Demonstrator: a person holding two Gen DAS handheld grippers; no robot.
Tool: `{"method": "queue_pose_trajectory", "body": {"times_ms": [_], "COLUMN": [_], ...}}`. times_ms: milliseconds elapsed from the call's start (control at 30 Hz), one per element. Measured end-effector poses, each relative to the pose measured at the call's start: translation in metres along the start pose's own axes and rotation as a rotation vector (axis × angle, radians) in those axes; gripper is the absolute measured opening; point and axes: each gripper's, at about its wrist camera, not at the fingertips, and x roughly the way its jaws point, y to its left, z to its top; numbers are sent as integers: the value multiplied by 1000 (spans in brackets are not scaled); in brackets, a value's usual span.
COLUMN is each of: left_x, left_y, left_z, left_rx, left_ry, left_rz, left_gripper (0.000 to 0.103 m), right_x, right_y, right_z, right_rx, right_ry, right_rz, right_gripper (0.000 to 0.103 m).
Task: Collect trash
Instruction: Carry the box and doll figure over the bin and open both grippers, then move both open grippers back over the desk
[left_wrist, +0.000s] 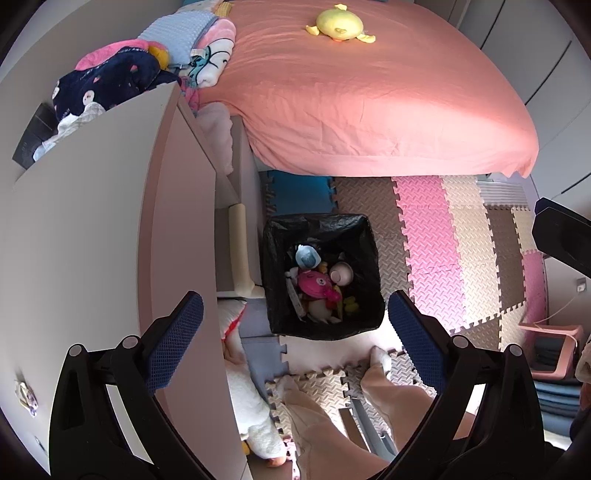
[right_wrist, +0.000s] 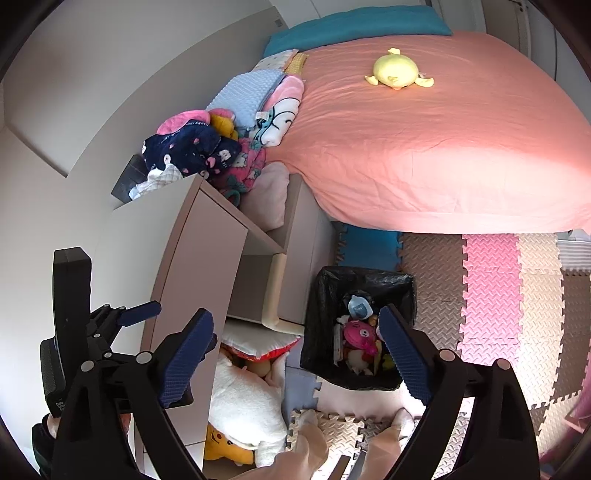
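While both claws stand spread wide with nothing between their blue pads, the trash bin (left_wrist: 321, 275) sits on the foam floor mat (left_wrist: 436, 236) directly below and ahead of them. Left wrist view: the left gripper (left_wrist: 295, 325) has its jaws fully apart, and the bin fills the gap between them, its near rim lying at twelve o'clock from the midpoint of the fingers. Right wrist view: the right gripper (right_wrist: 297, 349) is likewise open and empty; the bin (right_wrist: 358, 328) lies toward two o'clock from the midpoint, partly hidden behind the right-hand finger. The left gripper (right_wrist: 110, 325) shows at nine o'clock in this view, so the left claw is judged the one more squarely over the bin.

The bin is squarish in outline, lined with a black plastic bag (left_wrist: 280, 236) whose edge folds over the rim. Its long axis cannot be told with confidence through the lens distortion. Inside lie mixed items: a pink toy-like piece (left_wrist: 314, 282), a pale cup-shaped object (left_wrist: 341, 275), a blue-and-white piece (left_wrist: 306, 256) and small yellow scraps.

A bedside cabinet (left_wrist: 110, 229) stands at nine o'clock of the bin, the pink bed (left_wrist: 369, 103) at twelve. The person's legs (left_wrist: 380, 384) appear at six o'clock. Since both claws are empty above the contents, a drop appears complete; the next item would need locating elsewhere.
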Motion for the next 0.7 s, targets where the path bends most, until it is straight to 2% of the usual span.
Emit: {"method": "queue_pose_trajectory", "body": {"times_ms": [267, 400, 700], "left_x": [-3, -5, -19], "left_y": [14, 25, 62], "left_z": [-13, -23, -52], "left_rx": [-49, -76, -165], "left_ry": [2, 3, -6], "left_rz": [-8, -15, 5], "left_gripper": [97, 97, 97], "right_x": [3, 7, 21], "right_y": [11, 22, 63], "right_z": [-8, -11, -20], "right_rx": [-21, -45, -126], "right_ry": [23, 32, 37], "right_rz": [-4, -2, 19], "right_gripper": [92, 100, 100]}}
